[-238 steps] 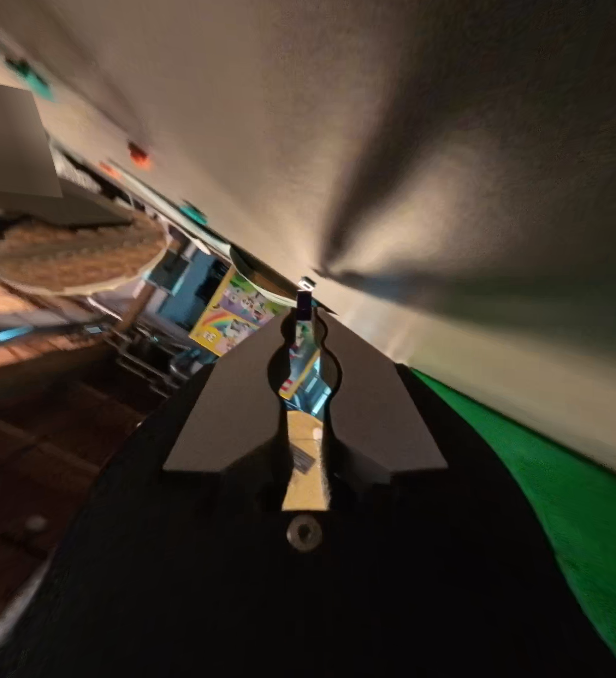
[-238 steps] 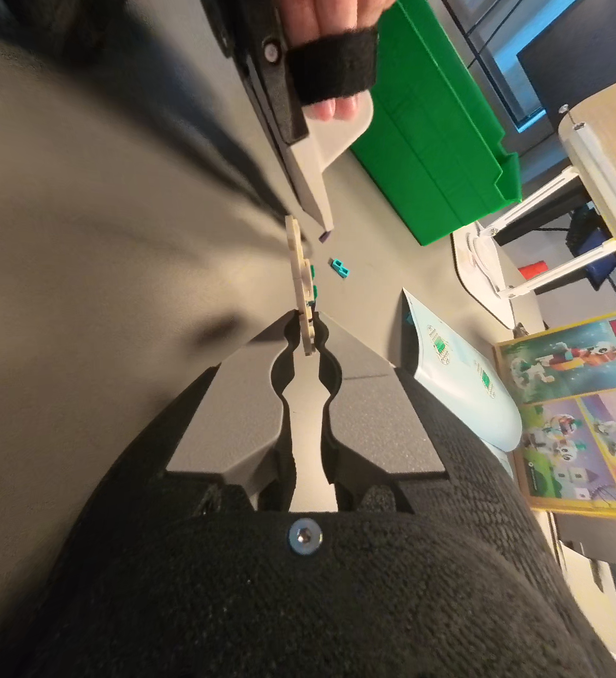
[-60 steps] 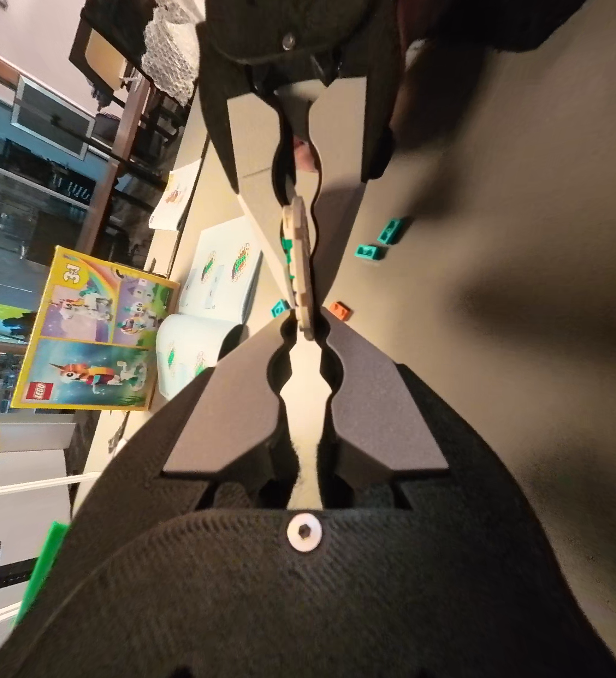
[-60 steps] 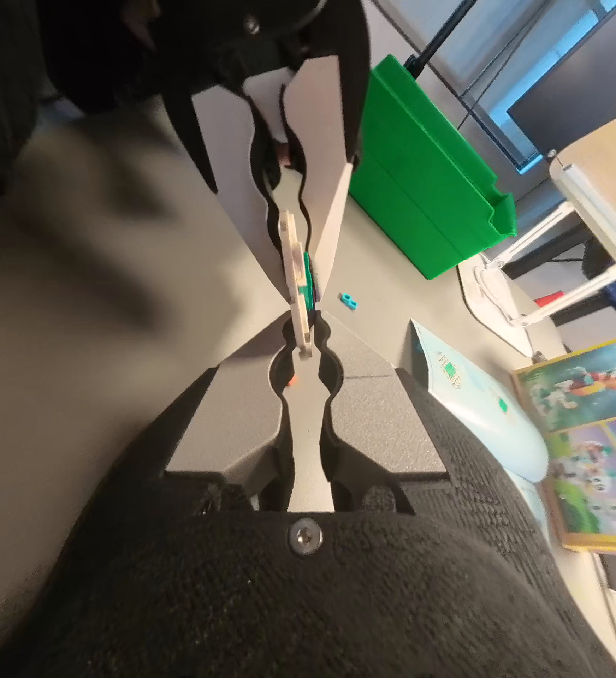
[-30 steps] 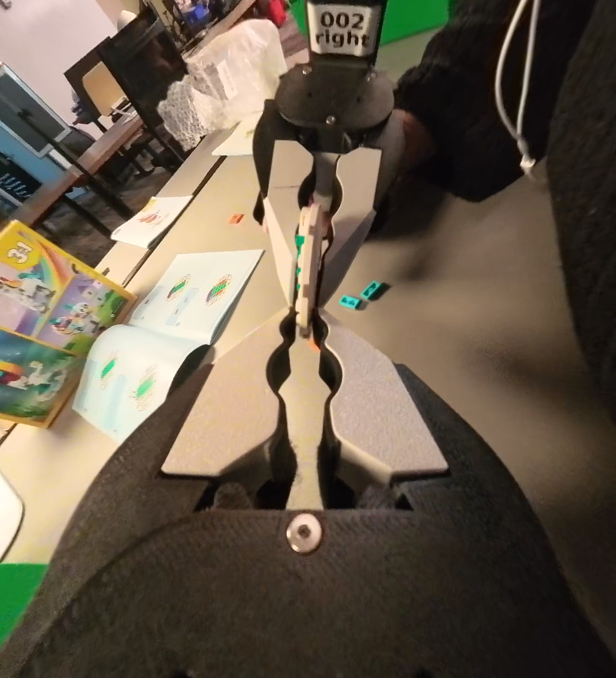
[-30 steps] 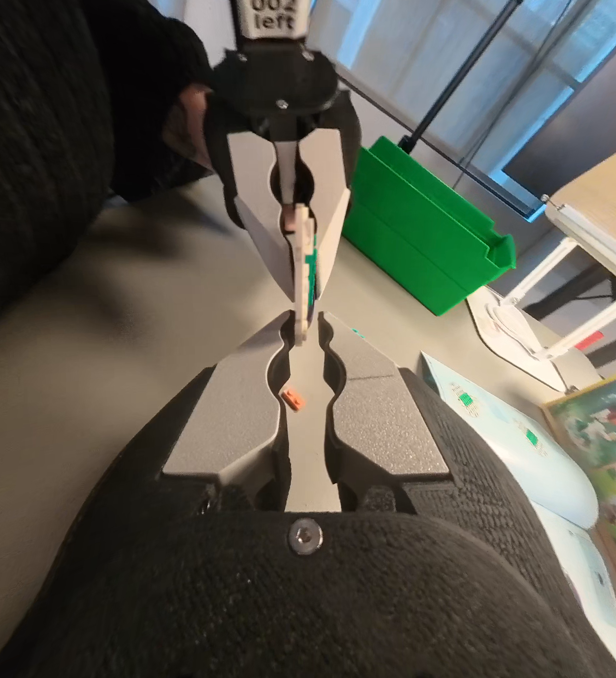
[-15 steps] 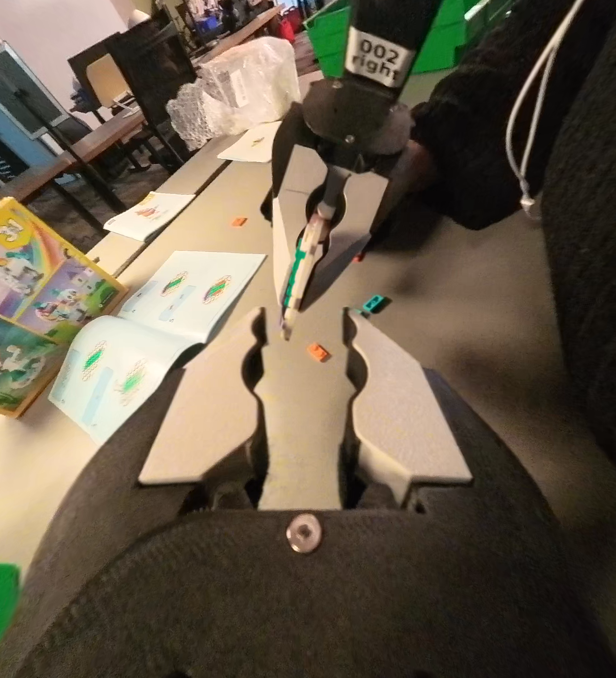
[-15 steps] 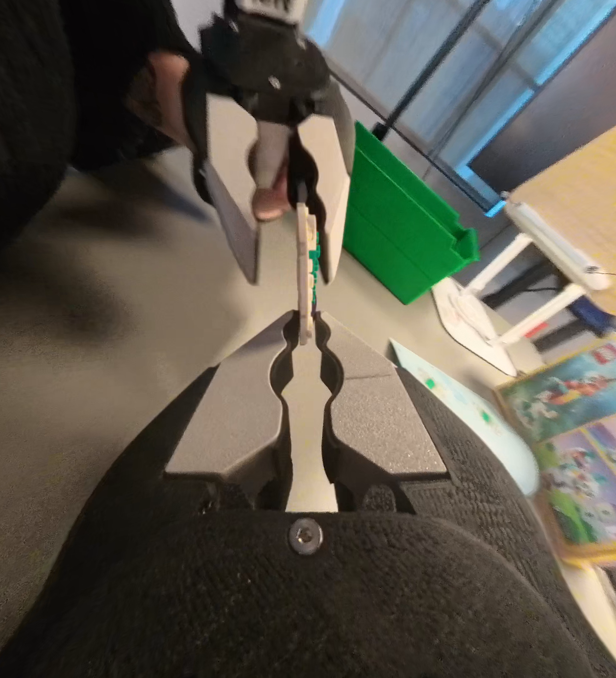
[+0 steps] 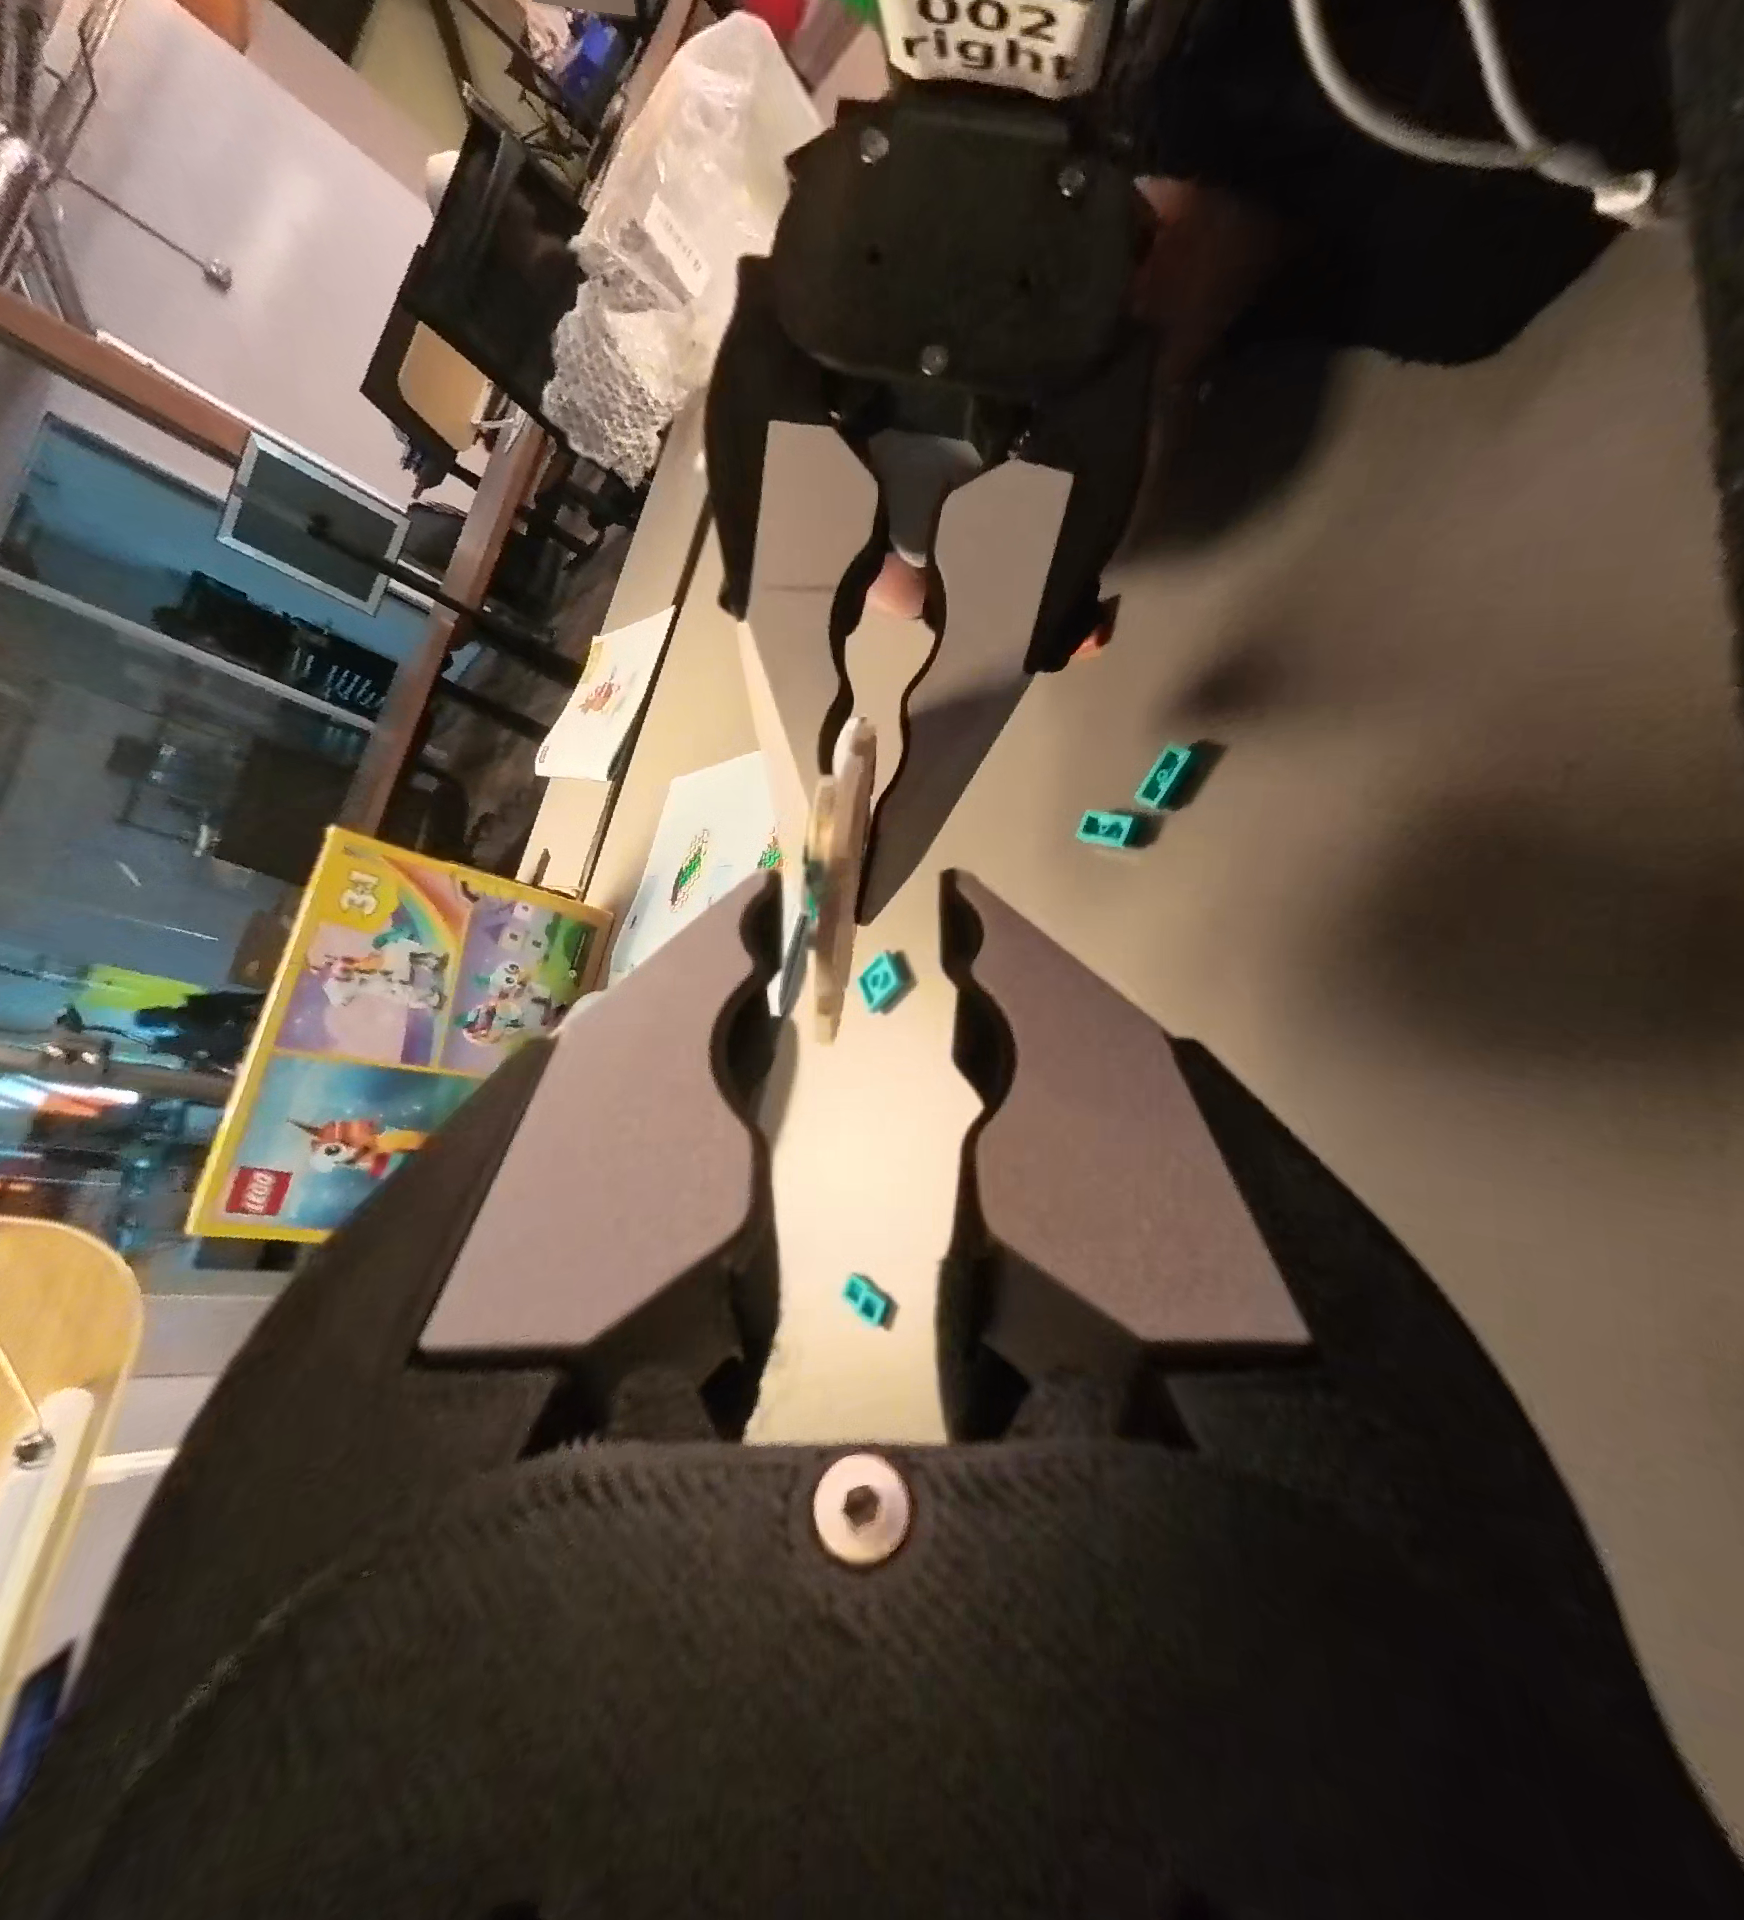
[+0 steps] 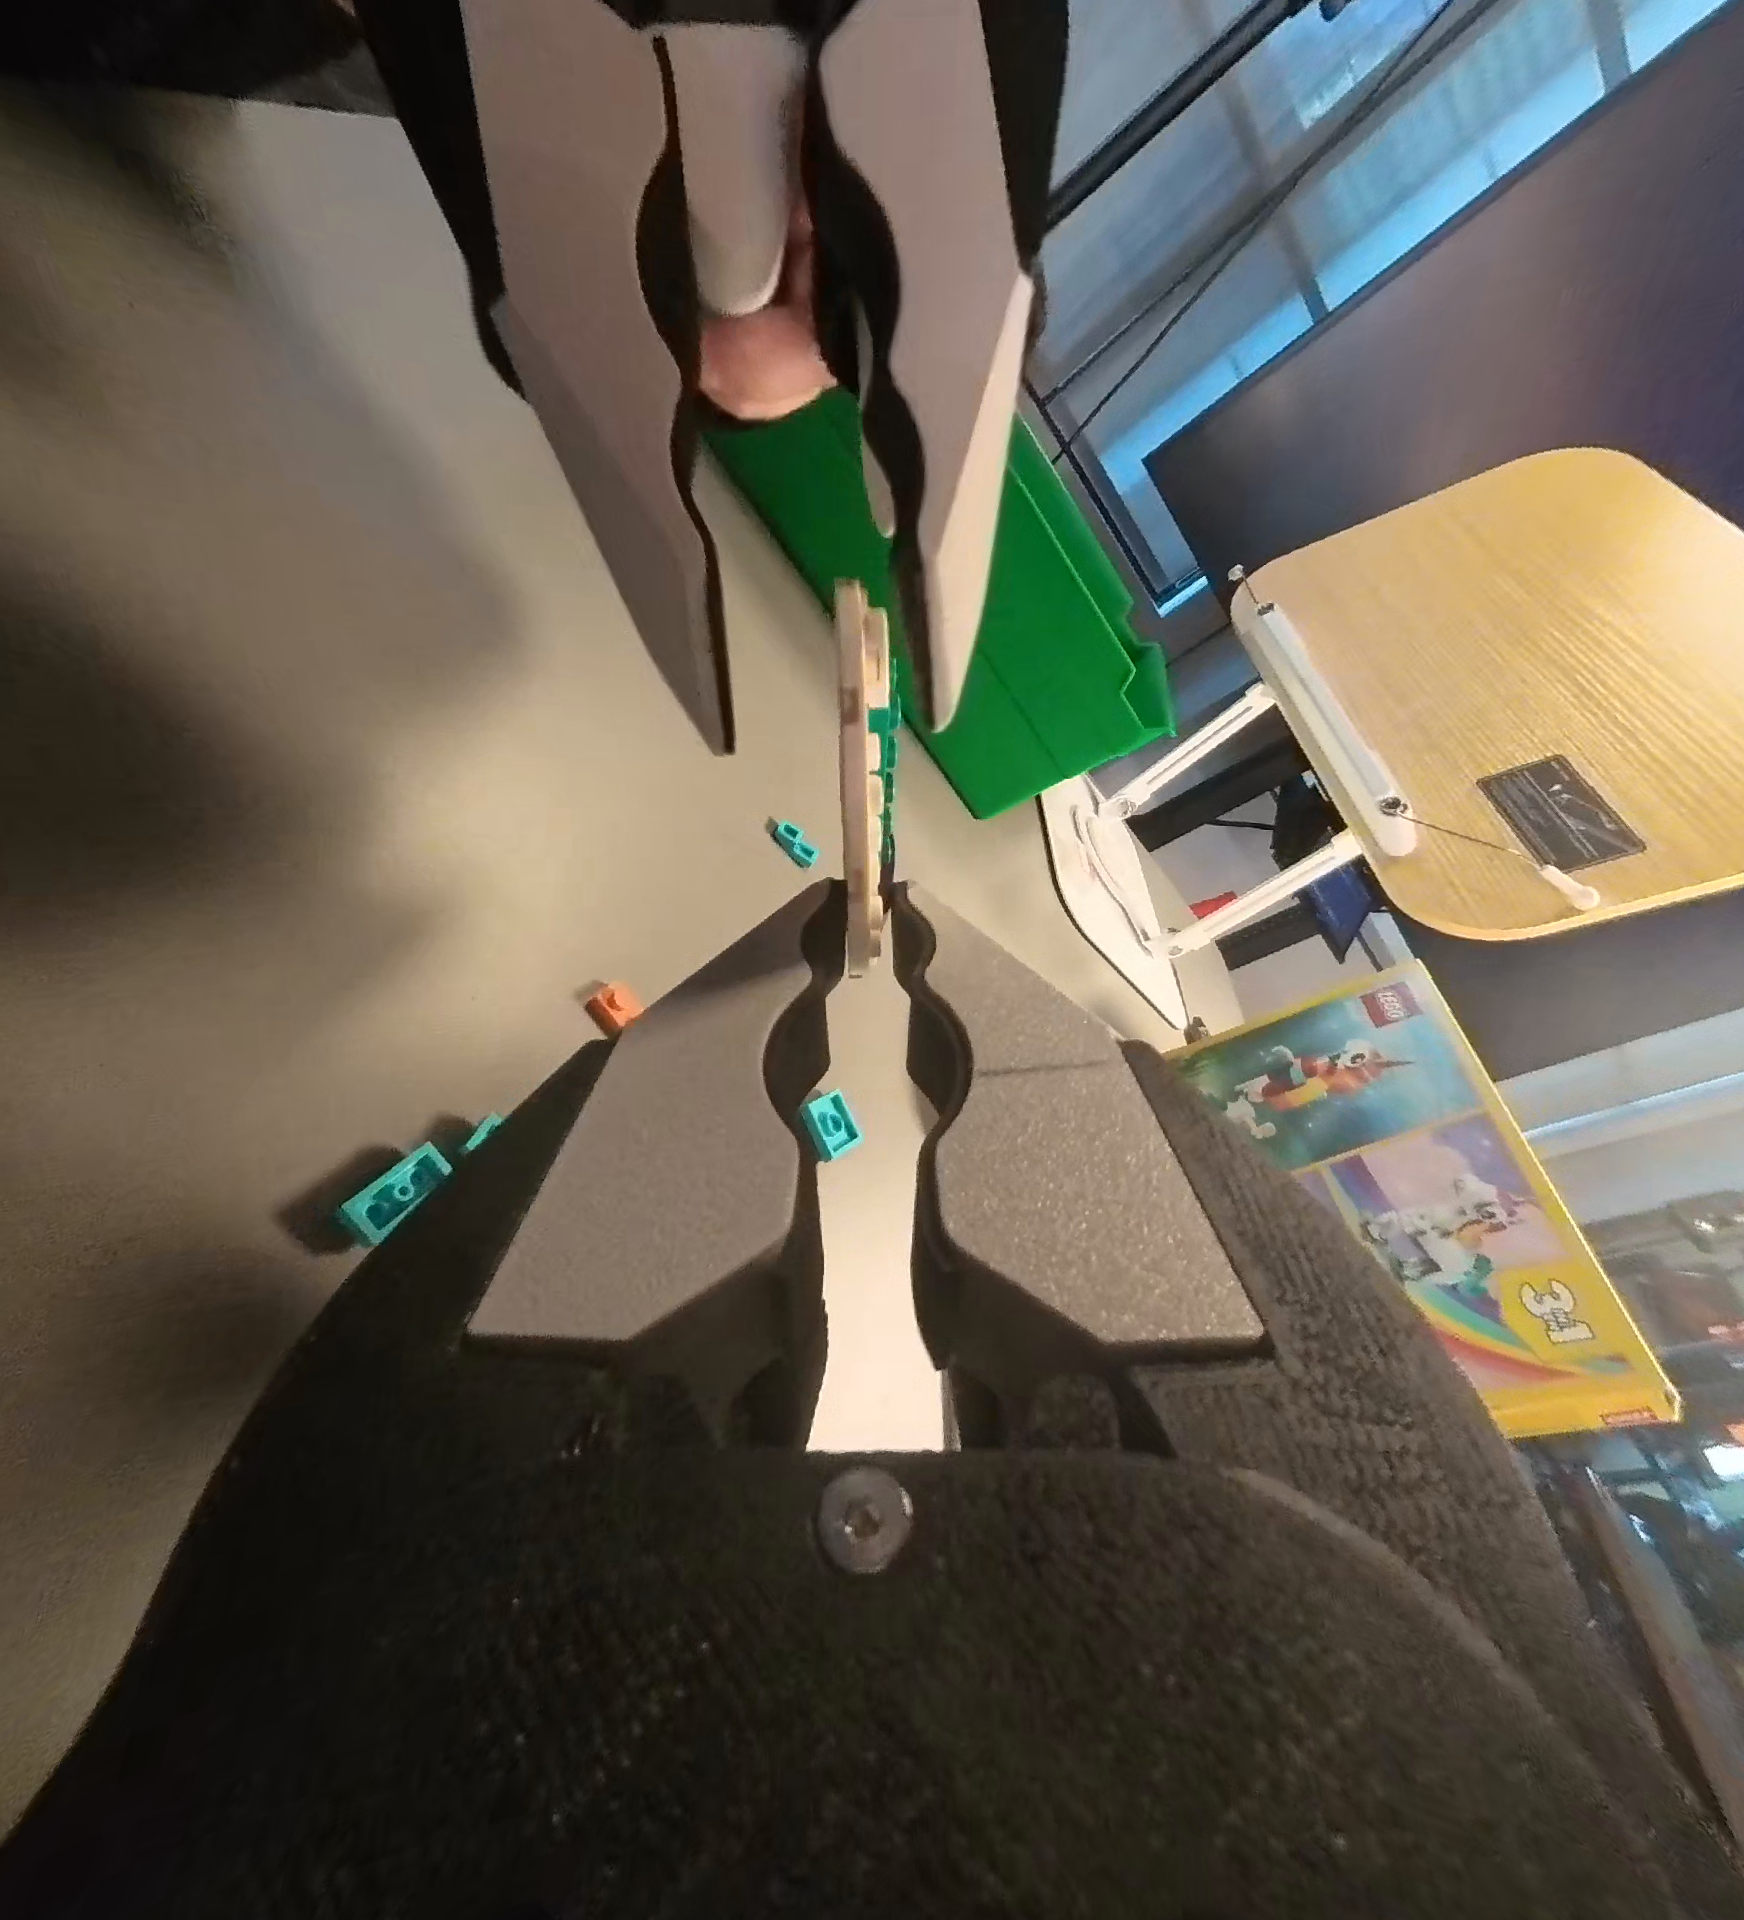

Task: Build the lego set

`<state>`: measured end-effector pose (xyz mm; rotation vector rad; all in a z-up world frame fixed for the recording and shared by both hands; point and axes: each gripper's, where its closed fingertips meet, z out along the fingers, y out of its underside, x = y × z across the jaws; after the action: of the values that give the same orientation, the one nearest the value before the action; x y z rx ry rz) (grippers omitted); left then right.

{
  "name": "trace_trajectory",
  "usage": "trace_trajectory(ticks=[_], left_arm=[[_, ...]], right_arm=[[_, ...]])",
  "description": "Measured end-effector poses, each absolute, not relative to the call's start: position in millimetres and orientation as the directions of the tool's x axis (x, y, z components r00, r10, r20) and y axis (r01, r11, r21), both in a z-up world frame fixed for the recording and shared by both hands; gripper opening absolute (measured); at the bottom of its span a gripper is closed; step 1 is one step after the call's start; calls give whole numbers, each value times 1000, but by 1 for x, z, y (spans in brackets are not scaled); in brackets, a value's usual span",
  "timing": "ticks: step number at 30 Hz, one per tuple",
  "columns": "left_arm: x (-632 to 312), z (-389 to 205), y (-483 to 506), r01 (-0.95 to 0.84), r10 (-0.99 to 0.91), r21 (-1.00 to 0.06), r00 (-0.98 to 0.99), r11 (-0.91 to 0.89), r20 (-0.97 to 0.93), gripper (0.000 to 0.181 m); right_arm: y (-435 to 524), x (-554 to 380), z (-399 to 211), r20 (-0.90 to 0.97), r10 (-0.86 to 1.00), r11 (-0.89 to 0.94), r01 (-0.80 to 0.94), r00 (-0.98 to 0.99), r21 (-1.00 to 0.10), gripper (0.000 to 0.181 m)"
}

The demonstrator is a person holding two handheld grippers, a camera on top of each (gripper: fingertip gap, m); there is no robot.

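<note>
While the right gripper pinches the near edge of a thin tan lego plate carrying teal studs, that plate stands on edge, pointing toward 12 o'clock. Beyond it, the left gripper faces back with its grey fingers spread apart, straddling the plate's far end without clamping it. Small teal lego pieces lie on the grey tabletop at 8 o'clock. Farther off at 2 o'clock sits a green plastic bin.
</note>
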<state>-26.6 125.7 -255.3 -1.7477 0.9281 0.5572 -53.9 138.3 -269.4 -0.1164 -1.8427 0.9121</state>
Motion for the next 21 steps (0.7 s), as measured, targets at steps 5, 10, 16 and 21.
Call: trace_trajectory(ticks=[5,10,16,21], left_arm=[[-25,-256,124,-876,-334,-461,482,-146,-810,7],[-41,-260,124,-875,-281,-436,482,-212,-830,6],[-91,-259,115,-868,-64,-392,429,-304,-901,7],[-126,-268,114,-848,62,-405,410,-342,-910,7]], right_arm=[[134,-52,-272,767,438,718,-330,-469,-612,7],[139,-52,-276,713,475,680,-299,-516,-669,22],[188,-64,-240,602,706,540,-267,-373,-798,31],[265,-66,-208,524,849,491,-273,-61,-827,30]])
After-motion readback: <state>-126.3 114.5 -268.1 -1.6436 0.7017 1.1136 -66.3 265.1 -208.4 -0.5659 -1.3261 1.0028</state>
